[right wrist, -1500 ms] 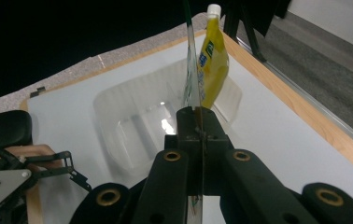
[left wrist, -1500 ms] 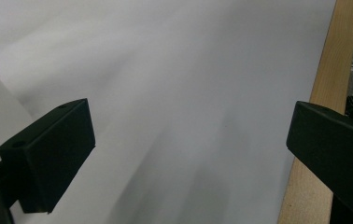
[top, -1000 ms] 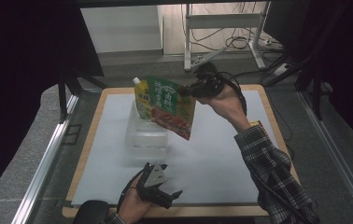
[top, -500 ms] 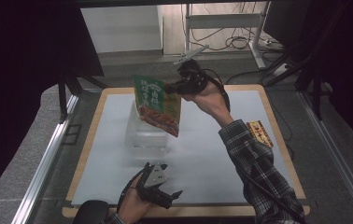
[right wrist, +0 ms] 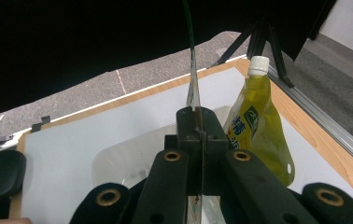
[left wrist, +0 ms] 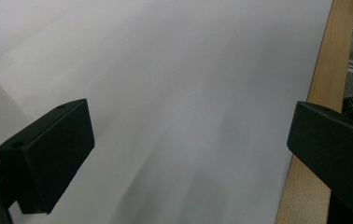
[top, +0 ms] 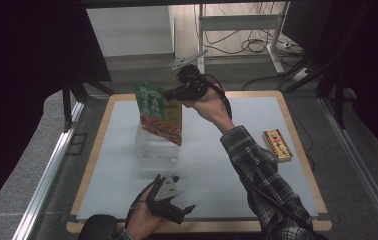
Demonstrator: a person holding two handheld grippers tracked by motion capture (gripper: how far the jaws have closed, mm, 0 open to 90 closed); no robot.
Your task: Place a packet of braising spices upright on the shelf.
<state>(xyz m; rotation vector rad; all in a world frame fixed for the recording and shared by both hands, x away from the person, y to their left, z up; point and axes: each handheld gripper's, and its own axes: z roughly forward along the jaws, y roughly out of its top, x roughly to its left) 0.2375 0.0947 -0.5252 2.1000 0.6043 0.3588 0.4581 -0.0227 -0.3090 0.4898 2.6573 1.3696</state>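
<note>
Dark curtains and a tangle of cables fill the back of the room in the high view, with a white mat on the wood-edged surface taking up the middle of the frame. Right tongs are up above the centre, clamped on the top edge of a green food pouch that hangs in the air over a clear plastic tray. Over at the right edge of the mat sits a small red-and-gold packet, well apart from everything else. Left tongs rest low at the bottom centre, spread wide with nothing between them. Left gripper view is pretty much just that: two black jaws far apart over bare white mat, wooden edge on the right. Right gripper view looks along the shut jaws pinching the pouch edge-on, and just right of it a yellow spouted pouch with a white cap stands in the tray.
</note>
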